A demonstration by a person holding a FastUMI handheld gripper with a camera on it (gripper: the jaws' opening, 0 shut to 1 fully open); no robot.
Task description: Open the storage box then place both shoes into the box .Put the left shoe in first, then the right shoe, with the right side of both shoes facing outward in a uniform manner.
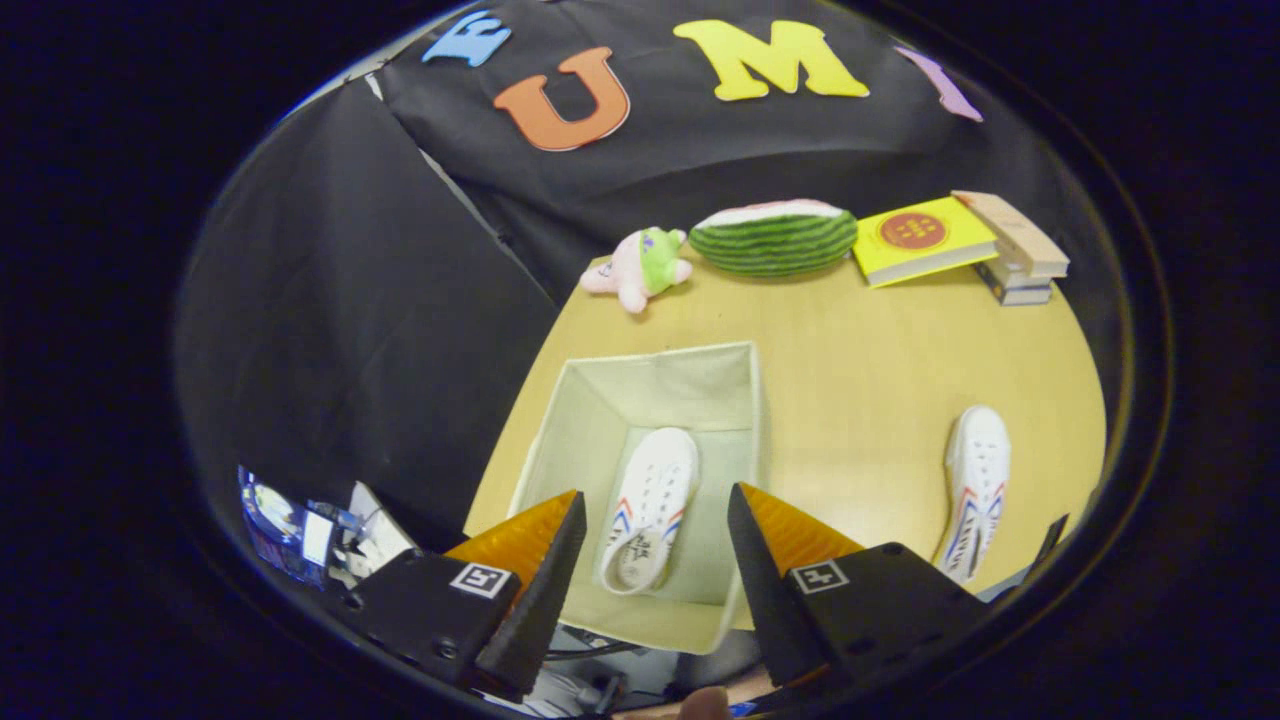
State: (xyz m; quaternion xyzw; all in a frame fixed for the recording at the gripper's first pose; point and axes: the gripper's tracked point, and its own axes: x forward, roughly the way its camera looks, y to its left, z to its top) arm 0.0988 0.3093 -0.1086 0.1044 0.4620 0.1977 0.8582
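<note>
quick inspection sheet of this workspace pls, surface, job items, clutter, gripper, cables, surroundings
surface: wooden table, bare in the middle.
job's things: open storage box near the table's edge; one white shoe lying inside it; second shoe on the table, beside the box.
clutter: plush toy, watermelon toy, stack of books, all along the far edge.
grippers: gripper above the box, jaws open and holding nothing.
cables: dark cable below the box's near wall.
surroundings: black cloth booth wall.

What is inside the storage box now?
One white shoe lies flat on the bottom of the open storage box, opening up. The gripper hangs open above it, holding nothing. Its fingers hide the near corners of the box floor.
</note>
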